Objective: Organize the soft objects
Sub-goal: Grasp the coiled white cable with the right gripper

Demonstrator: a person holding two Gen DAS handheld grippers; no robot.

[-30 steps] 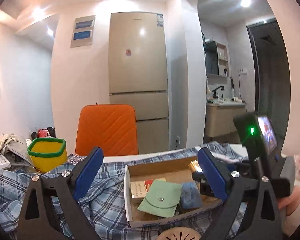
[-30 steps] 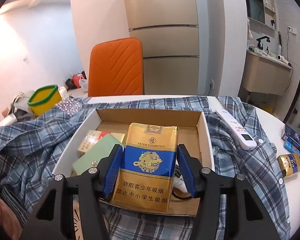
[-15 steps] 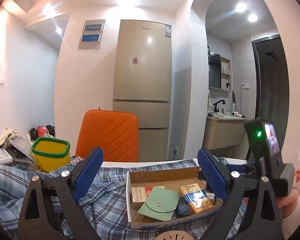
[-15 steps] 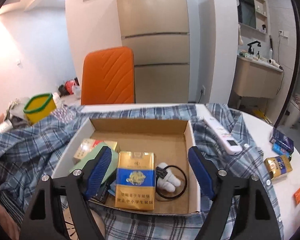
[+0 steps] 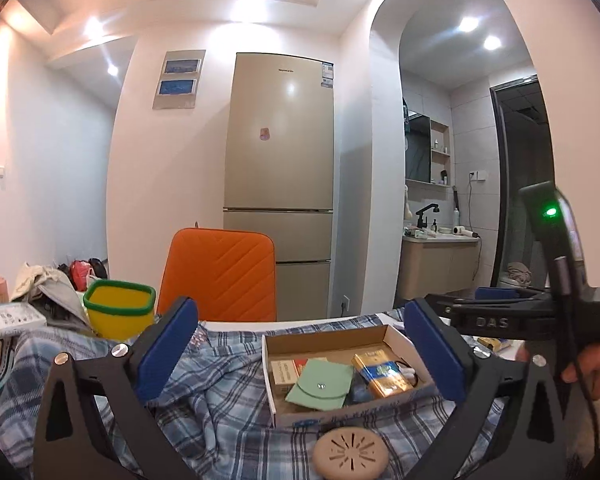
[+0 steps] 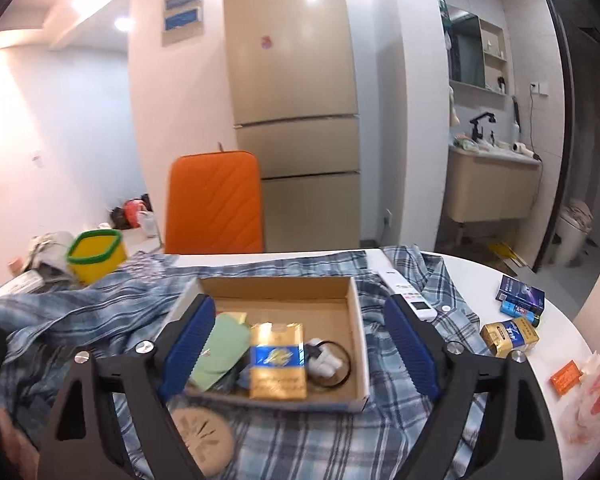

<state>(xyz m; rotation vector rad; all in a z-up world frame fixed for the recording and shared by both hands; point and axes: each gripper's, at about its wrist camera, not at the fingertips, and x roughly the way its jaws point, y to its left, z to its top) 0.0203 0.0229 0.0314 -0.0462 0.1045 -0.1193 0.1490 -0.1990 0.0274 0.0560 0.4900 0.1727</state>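
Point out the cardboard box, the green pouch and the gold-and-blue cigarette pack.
cardboard box (image 6: 276,288): right wrist view, on its inner back wall.
green pouch (image 5: 320,376): left wrist view, on the flap near its snap.
gold-and-blue cigarette pack (image 6: 277,356): right wrist view, on its blue band.

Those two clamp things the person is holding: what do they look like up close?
Each has a black frame with triangular cut-outs and silver bolts, ending in two ribbed blue pads. That holds for the left gripper and the right gripper. From the left camera, the right one's black body reads "DAS", has a green light and a dark cable, with a bare hand on it.
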